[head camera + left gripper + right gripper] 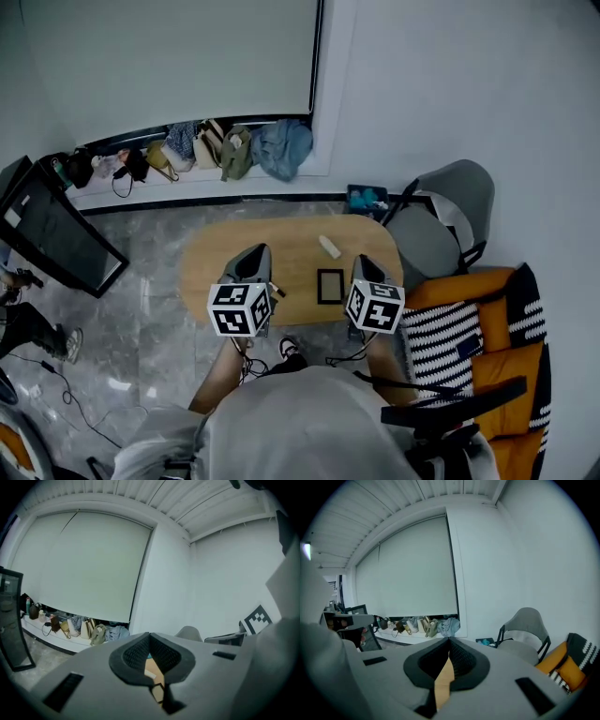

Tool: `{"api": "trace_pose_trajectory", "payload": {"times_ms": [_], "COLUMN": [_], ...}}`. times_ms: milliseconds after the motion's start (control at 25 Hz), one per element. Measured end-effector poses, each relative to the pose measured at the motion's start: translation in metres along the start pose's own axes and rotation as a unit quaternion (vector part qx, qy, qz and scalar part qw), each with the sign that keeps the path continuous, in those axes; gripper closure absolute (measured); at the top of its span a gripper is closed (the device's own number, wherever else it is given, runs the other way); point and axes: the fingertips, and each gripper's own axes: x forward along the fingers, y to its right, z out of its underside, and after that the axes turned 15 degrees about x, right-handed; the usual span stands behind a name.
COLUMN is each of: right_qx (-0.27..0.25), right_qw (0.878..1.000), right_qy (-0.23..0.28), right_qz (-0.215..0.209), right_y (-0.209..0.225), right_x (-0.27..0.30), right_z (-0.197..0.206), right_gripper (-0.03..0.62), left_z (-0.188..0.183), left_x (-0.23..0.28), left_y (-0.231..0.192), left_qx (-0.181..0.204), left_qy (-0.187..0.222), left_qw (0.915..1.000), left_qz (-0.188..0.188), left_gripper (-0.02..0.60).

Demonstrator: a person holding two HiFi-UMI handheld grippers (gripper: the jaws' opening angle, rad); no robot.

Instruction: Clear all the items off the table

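Two small things are lying on the desk (225,253): a white bar (329,247) toward the far edge and a black slab (330,286) nearer me, between my claws. I am judging the bar light and stiff, best pinched across its short width. The slab looks thin, flat and probably slippery, so I am planning to take it by an edge. The left claw (149,634) and right claw (449,641) are both clenched on nothing, hovering over the near edge. A grey chair (441,225) and a striped seat (487,328) are crowding the desk's right end.
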Motion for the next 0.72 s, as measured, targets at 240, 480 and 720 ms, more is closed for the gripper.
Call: {"api": "trace_pose_trajectory", "payload": {"times_ms": [240, 480, 720], "right_qx": [-0.012, -0.042, -0.051], "right_qw": [1.0, 0.998, 0.997], "right_qy": [-0.018, -0.036, -0.055], "right_qz": [0.004, 0.003, 0.01], "right_y": [-0.005, -0.016, -0.008], "right_x": [0.06, 0.128, 0.184], "right_z": [-0.028, -0.053, -0.071], "right_gripper": [0.569, 0.569, 0.569], "left_z": [-0.006, 0.002, 0.006], "left_x": [0.059, 0.114, 0.167], "left_y": [-0.038, -0.076, -0.095], "left_qx": [-0.022, -0.026, -0.034], "left_qy": [-0.009, -0.025, -0.044], "left_qw": [0.9997, 0.9993, 0.9984], "left_qz": [-0.003, -0.012, -0.007], "left_gripper": [0.574, 0.574, 0.574]}}
